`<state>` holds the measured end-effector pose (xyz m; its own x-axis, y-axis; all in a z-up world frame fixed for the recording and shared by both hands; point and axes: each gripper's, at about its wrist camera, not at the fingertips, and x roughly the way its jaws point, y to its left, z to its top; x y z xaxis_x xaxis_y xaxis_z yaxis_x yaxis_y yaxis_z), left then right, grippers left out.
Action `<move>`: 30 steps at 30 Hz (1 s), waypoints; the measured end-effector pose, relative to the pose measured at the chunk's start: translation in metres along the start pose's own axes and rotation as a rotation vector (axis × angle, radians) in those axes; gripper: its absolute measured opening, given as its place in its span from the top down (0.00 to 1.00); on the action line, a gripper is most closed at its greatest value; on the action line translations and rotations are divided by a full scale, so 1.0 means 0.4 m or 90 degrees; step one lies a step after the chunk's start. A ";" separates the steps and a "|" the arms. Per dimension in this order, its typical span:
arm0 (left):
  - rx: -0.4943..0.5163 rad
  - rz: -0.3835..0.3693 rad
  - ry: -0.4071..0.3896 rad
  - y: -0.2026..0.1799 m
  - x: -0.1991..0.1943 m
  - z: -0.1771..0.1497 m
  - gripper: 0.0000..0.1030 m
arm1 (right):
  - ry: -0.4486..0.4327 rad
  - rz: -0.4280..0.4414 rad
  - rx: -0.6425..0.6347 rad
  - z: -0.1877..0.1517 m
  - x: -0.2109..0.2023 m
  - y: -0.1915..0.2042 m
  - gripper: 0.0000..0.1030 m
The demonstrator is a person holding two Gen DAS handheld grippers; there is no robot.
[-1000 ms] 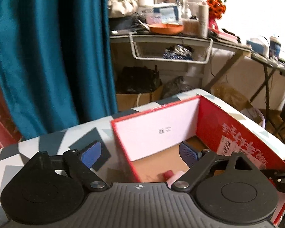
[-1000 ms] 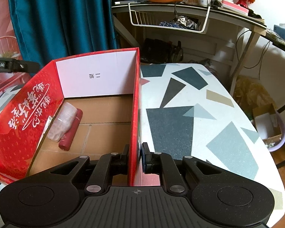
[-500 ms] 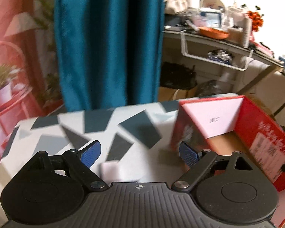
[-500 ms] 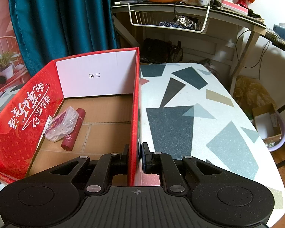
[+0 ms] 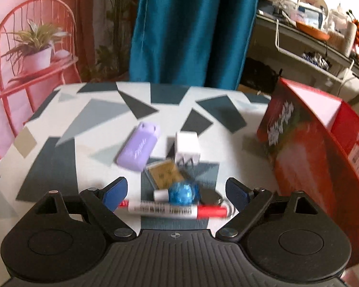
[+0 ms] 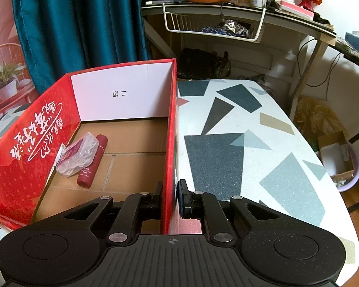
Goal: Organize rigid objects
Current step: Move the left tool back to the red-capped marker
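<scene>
In the left wrist view my left gripper (image 5: 177,192) is open and empty above a pile on the table: a red and white marker (image 5: 177,211), a blue faceted ball (image 5: 182,193), a yellow card case (image 5: 166,174), a white charger plug (image 5: 187,148) and a purple case (image 5: 139,148). The red cardboard box (image 5: 308,157) stands to the right. In the right wrist view my right gripper (image 6: 169,197) is shut on the box's right wall (image 6: 170,143). Inside lie a dark red tube (image 6: 93,161) and a clear plastic packet (image 6: 77,154).
The patterned table (image 6: 251,143) extends right of the box. A teal curtain (image 5: 191,28) hangs behind. A cluttered desk with a wire basket (image 6: 213,21) stands at the back. A red chair with a potted plant (image 5: 33,47) is at the far left.
My left gripper has swung left from over the box to over the pile on the table. The right gripper has stayed clamped on the box wall. The packet in the box has settled.
</scene>
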<state>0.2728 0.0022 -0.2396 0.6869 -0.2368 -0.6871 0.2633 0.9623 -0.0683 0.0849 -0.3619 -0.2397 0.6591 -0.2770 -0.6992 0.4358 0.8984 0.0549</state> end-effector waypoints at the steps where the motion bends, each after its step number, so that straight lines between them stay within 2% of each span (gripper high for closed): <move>1: -0.001 -0.001 0.002 0.002 0.001 -0.009 0.11 | 0.000 0.000 0.000 0.000 0.000 0.000 0.90; 6: 0.035 0.019 -0.017 -0.016 -0.002 -0.034 0.10 | 0.001 0.000 -0.002 -0.002 0.000 0.001 0.89; 11: 0.060 -0.017 -0.016 -0.020 0.018 -0.026 0.10 | 0.001 0.000 -0.003 -0.002 0.001 0.002 0.89; 13: 0.080 -0.008 -0.007 -0.021 0.035 -0.026 0.17 | 0.001 0.000 -0.003 -0.002 0.001 0.002 0.89; 15: 0.066 0.011 0.013 -0.008 0.045 -0.023 0.33 | 0.001 0.000 -0.002 -0.001 0.001 0.001 0.89; 18: 0.029 -0.012 0.007 0.023 0.030 -0.024 0.34 | 0.004 0.005 0.001 -0.002 0.003 0.000 0.89; 21: 0.046 0.001 -0.011 0.038 0.008 -0.029 0.34 | 0.006 0.005 -0.001 -0.001 0.005 0.001 0.89; 26: 0.024 0.023 -0.007 0.092 0.000 -0.039 0.35 | 0.008 0.002 0.001 -0.001 0.008 0.004 0.89; 30: 0.041 -0.012 0.001 0.087 0.010 -0.032 0.35 | 0.009 0.001 0.000 -0.001 0.008 0.002 0.89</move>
<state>0.2761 0.0364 -0.2542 0.6803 -0.2552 -0.6871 0.3195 0.9469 -0.0354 0.0871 -0.3617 -0.2423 0.6510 -0.2699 -0.7095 0.4346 0.8989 0.0568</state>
